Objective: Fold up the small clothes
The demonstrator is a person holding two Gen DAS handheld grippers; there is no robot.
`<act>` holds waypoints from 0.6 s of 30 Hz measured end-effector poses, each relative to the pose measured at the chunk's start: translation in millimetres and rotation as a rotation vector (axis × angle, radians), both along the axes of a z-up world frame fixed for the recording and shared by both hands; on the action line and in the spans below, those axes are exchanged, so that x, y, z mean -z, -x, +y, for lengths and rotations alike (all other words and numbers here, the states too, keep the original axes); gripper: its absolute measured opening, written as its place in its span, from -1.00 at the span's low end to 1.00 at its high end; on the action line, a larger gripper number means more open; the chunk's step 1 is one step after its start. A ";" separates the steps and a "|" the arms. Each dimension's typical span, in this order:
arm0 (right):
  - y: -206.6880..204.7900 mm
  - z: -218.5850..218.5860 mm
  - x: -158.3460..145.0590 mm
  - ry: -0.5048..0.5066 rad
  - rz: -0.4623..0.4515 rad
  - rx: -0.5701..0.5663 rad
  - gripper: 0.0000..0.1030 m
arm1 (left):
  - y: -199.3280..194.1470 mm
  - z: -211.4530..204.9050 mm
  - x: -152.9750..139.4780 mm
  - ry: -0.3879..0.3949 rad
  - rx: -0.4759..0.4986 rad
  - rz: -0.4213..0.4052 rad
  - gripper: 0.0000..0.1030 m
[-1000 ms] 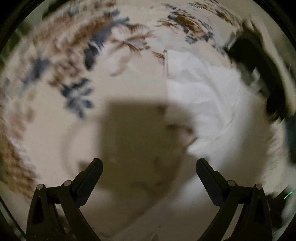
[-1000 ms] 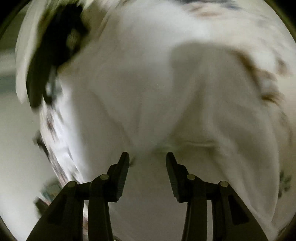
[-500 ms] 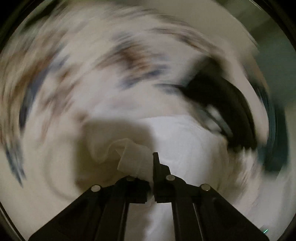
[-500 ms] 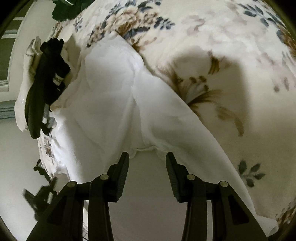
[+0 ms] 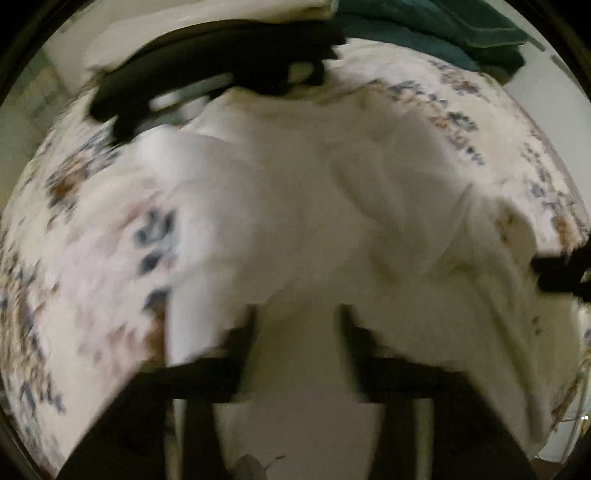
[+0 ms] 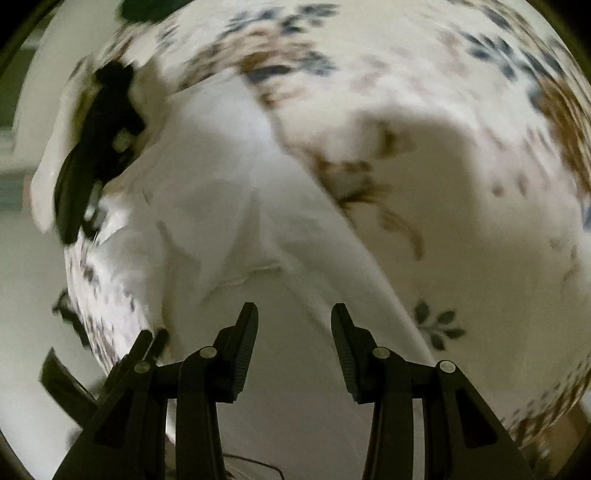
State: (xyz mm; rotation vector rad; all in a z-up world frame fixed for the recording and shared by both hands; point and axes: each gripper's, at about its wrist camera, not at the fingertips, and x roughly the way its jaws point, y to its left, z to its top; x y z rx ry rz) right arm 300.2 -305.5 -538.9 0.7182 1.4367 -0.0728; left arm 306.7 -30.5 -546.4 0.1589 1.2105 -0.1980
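Observation:
A white garment [image 5: 314,206] lies spread on a floral bedspread [image 5: 85,258]; the left wrist view is blurred by motion. My left gripper [image 5: 295,317] hangs over its near part. Its jaws are opening, and the pads grip nothing; white cloth shows below the gap. In the right wrist view the same white garment [image 6: 229,192] runs from a hem near the fingertips up to the left. My right gripper [image 6: 293,310] points down at that hem, jaws partly apart and opening slightly, with nothing pressed between the pads.
A black item [image 5: 207,70] lies past the garment's far edge, with cream cloth [image 5: 207,9] and folded teal cloth [image 5: 436,29] behind it. The black item [image 6: 96,147] appears again at the left. A dark shape [image 5: 561,269] juts in at the right edge.
My left gripper went from wide open to shut on a fold of white cloth, then parted again while it rolled and swung across the garment. The right gripper rose a little.

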 end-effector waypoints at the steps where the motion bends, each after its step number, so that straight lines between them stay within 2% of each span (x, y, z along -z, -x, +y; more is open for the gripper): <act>1: -9.0 10.7 -4.7 -0.001 -0.015 -0.050 -0.04 | -3.1 11.0 4.0 -0.017 -0.023 -0.003 0.56; 5: -58.4 57.2 -9.6 -0.021 -0.073 -0.181 -0.04 | 11.0 70.6 12.4 -0.108 -0.185 -0.001 0.56; 9: -130.4 107.9 -8.8 0.000 -0.161 -0.297 -0.04 | 4.5 114.2 20.9 -0.169 -0.339 0.002 0.56; 10: -150.0 120.0 -5.3 0.006 -0.170 -0.325 -0.04 | -7.5 111.2 26.0 -0.179 -0.362 -0.003 0.56; 12: -183.8 142.6 3.4 0.033 -0.170 -0.377 -0.04 | -13.3 125.5 26.3 -0.180 -0.418 -0.012 0.56; 15: -219.8 169.7 26.3 0.134 -0.113 -0.447 -0.04 | -16.7 139.1 28.3 -0.163 -0.477 -0.019 0.56; 18: -221.7 175.8 29.1 0.129 -0.115 -0.454 -0.92 | -28.3 146.1 31.5 -0.120 -0.520 -0.007 0.60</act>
